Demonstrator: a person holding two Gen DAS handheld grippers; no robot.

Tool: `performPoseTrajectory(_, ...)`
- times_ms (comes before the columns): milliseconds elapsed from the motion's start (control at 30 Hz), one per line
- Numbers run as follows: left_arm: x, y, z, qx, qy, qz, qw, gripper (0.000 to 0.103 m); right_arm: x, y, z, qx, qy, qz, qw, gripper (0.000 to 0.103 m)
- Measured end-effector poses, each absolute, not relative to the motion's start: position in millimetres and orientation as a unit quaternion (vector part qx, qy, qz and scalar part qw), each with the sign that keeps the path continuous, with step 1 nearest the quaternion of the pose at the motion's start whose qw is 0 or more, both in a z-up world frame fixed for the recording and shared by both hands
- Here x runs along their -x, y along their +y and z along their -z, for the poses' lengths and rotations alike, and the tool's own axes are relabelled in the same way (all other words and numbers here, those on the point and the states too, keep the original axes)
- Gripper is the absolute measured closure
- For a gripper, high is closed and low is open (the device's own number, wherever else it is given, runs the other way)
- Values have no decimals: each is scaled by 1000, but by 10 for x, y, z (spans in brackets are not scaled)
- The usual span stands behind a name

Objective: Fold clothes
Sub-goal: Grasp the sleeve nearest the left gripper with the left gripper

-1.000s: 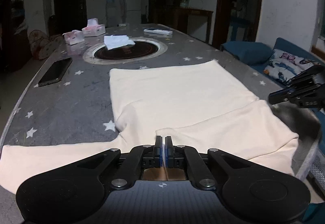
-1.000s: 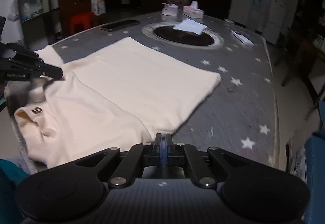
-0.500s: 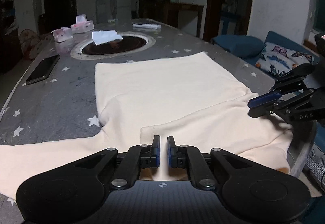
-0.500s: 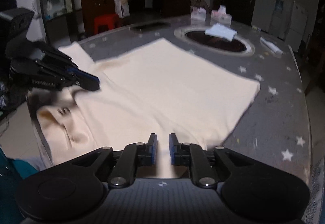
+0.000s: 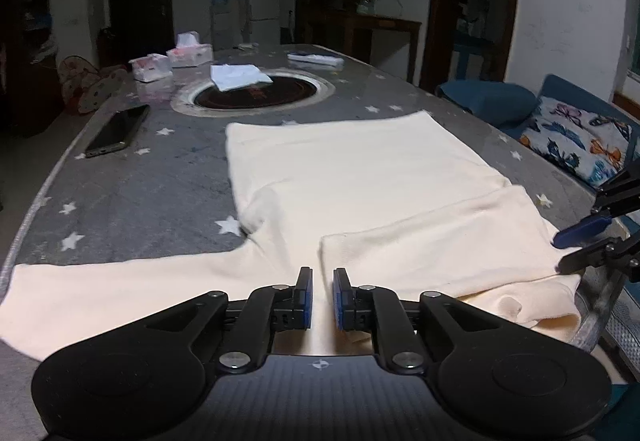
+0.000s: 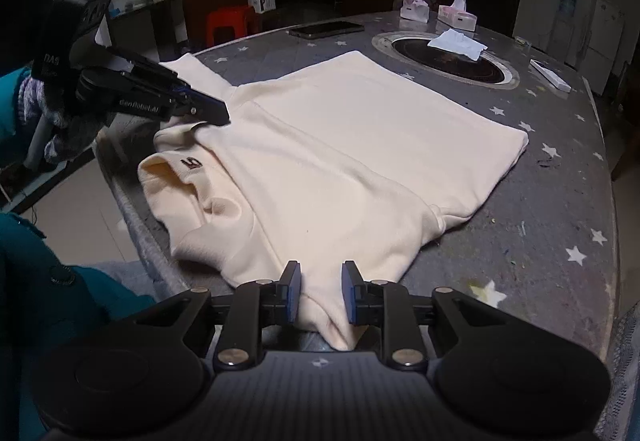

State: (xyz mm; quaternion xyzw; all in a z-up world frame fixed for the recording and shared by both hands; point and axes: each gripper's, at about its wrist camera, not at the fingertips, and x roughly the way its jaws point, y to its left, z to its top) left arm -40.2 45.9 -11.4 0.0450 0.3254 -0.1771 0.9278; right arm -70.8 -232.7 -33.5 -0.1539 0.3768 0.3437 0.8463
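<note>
A cream sweatshirt [image 5: 360, 185] lies flat on the grey star-patterned table [image 5: 132, 201]. One sleeve is folded across its body [image 5: 432, 241]; the other sleeve [image 5: 112, 289] stretches out to the left. My left gripper [image 5: 322, 289] is open, jaws a little apart, just above the folded sleeve's cuff. It also shows in the right wrist view [image 6: 200, 109] near the collar. My right gripper [image 6: 321, 287] is open over the folded shoulder edge [image 6: 332, 321]. It shows at the right of the left wrist view [image 5: 580, 241]. The collar with a dark label [image 6: 190, 163] lies at the table edge.
A round hotplate [image 5: 256, 95] with a white cloth [image 5: 238, 75] on it sits mid-table. A phone [image 5: 118, 129], tissue boxes [image 5: 188, 53] and a white remote [image 5: 316, 58] lie farther back. A blue sofa with a patterned cushion [image 5: 576, 145] stands to the right.
Both grippers have opened and let go of the sleeve, which now lies folded across the sweatshirt. Both have drawn back slightly.
</note>
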Motion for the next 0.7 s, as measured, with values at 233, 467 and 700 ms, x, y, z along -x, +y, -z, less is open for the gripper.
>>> performPoseTrajectory(233, 476, 887, 83, 4, 326, 80, 942, 84, 573, -2131, 208, 129, 349, -370, 851, 81)
performPoseTrajectory(467, 496, 1446, 64, 31, 319, -31, 947, 71, 242, -1511, 288, 135, 341, -418, 831, 81)
performPoseTrajectory(700, 452, 1926, 98, 54, 314, -134, 938, 61, 160, -1000, 479, 164, 344, -456, 804, 80)
